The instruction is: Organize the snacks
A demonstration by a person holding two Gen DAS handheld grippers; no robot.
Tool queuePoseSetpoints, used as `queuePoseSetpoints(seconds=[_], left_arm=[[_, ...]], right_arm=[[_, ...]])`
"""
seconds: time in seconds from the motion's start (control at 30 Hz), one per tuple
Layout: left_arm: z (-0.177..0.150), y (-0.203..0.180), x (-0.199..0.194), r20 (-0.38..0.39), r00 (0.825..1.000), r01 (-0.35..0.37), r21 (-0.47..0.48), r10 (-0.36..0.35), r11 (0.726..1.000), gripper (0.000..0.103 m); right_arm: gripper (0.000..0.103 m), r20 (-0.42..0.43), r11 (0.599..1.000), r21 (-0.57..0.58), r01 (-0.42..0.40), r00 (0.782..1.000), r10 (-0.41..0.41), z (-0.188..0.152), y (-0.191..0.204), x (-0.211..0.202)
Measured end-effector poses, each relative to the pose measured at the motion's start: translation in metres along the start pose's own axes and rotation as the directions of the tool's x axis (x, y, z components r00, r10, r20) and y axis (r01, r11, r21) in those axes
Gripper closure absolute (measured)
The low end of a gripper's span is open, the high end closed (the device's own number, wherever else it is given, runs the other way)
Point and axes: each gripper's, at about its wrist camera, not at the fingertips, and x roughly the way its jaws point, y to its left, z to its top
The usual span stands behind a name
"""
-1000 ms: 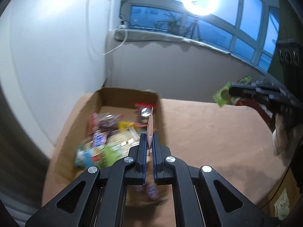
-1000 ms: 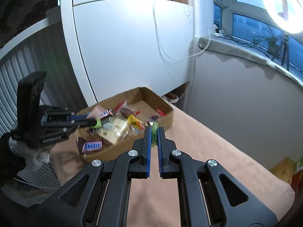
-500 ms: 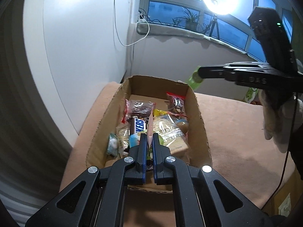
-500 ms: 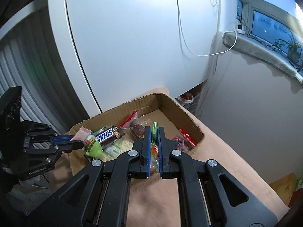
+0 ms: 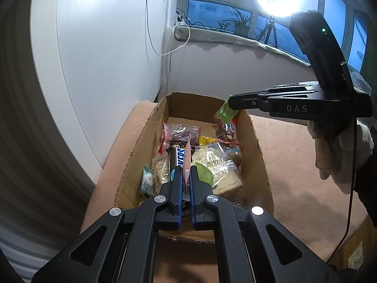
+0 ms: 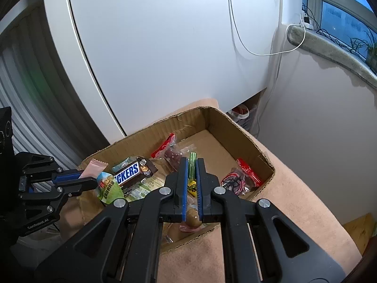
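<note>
Left tool (image 5: 185,176) clamps a pink packet (image 5: 187,158), right tool (image 6: 191,172) clamps a green packet (image 6: 192,165) (both above the cardboard box (image 6: 235,127) of snacks).

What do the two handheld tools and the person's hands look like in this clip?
Both tools are matte black plastic with triangular cut-outs, silver round screw heads and blue pads lining the fingers. The left tool shows "CoinRobot.AI" printed on its side in the right wrist view. The right tool carries "DAS" lettering, a tall black block with a small green light, and a thin black cable. The right hand wears a white knit glove.
</note>
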Motion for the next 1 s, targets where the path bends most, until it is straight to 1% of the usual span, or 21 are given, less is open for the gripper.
queuePoseSetpoints(seconds=[0.17, 0.2, 0.27, 0.3, 0.33, 0.37, 0.4, 0.5, 0.57, 0.63, 0.7, 0.77, 0.83, 0.87, 0.93, 1.0], left_arm=[[-0.001, -0.001, 0.002, -0.005, 1.000, -0.002, 0.004, 0.002, 1.000, 0.099], [0.000, -0.001, 0.003, -0.007, 1.000, -0.003, 0.006, 0.003, 1.000, 0.098], [0.000, -0.002, 0.003, -0.006, 1.000, -0.006, 0.011, 0.006, 1.000, 0.098], [0.000, -0.003, 0.003, -0.007, 1.000, -0.009, 0.014, 0.009, 1.000, 0.093], [0.000, -0.003, 0.003, -0.005, 1.000, -0.012, 0.013, 0.012, 1.000, 0.090], [0.001, -0.003, 0.002, -0.004, 1.000, -0.015, 0.006, 0.015, 1.000, 0.078], [0.001, -0.003, 0.002, -0.001, 1.000, -0.013, 0.003, 0.013, 1.000, 0.070], [-0.001, -0.005, -0.005, 0.020, 0.999, -0.026, -0.005, 0.026, 1.000, 0.069], [-0.002, -0.007, -0.011, 0.032, 0.999, -0.027, -0.009, 0.027, 1.000, 0.066], [-0.003, -0.008, -0.017, 0.042, 0.999, -0.024, -0.023, 0.025, 0.999, 0.058], [-0.005, -0.011, -0.026, 0.059, 0.998, -0.030, -0.045, 0.033, 0.999, 0.055], [-0.007, -0.014, -0.034, 0.075, 0.996, -0.035, -0.058, 0.039, 0.998, 0.052], [-0.009, -0.018, -0.042, 0.090, 0.995, -0.047, -0.071, 0.053, 0.996, 0.041], [-0.011, -0.021, -0.048, 0.098, 0.993, -0.059, -0.080, 0.066, 0.995, 0.039], [-0.014, -0.026, -0.057, 0.107, 0.989, -0.093, -0.093, 0.102, 0.991, 0.036], [-0.019, -0.034, -0.070, 0.129, 0.983, -0.119, -0.103, 0.132, 0.988, 0.036]], right_arm=[[0.096, -0.008, 1.000, 0.006, 0.007, 1.000, -0.007, -0.002, -0.002, 0.002], [0.093, -0.009, 1.000, 0.007, 0.001, 1.000, -0.001, -0.002, -0.002, 0.002], [0.084, -0.005, 1.000, 0.006, 0.017, 1.000, -0.017, -0.003, -0.003, 0.001], [0.070, -0.004, 1.000, 0.006, 0.016, 1.000, -0.016, -0.003, -0.003, 0.001], [0.050, -0.003, 1.000, 0.006, 0.016, 1.000, -0.016, -0.003, -0.003, 0.000], [0.042, 0.003, 1.000, 0.008, 0.023, 1.000, -0.023, -0.004, -0.003, -0.002], [0.037, 0.013, 0.999, 0.010, 0.030, 0.999, -0.031, -0.005, -0.002, -0.005], [0.037, 0.037, 0.999, 0.026, 0.034, 0.999, -0.035, -0.010, 0.000, -0.019], [0.037, 0.055, 0.999, 0.027, 0.042, 0.997, -0.044, -0.016, 0.003, -0.030], [0.035, 0.071, 0.998, 0.028, 0.058, 0.996, -0.060, -0.023, 0.006, -0.041], [0.029, 0.089, 0.996, 0.029, 0.087, 0.992, -0.089, -0.032, 0.010, -0.054], [0.028, 0.108, 0.994, 0.037, 0.099, 0.989, -0.103, -0.041, 0.013, -0.068], [0.028, 0.123, 0.992, 0.043, 0.118, 0.985, -0.122, -0.049, 0.018, -0.080], [0.027, 0.131, 0.991, 0.045, 0.125, 0.983, -0.130, -0.053, 0.020, -0.087], [0.018, 0.157, 0.986, 0.056, 0.154, 0.974, -0.161, -0.065, 0.027, -0.103], [0.013, 0.184, 0.980, 0.063, 0.188, 0.963, -0.197, -0.075, 0.032, -0.117]])
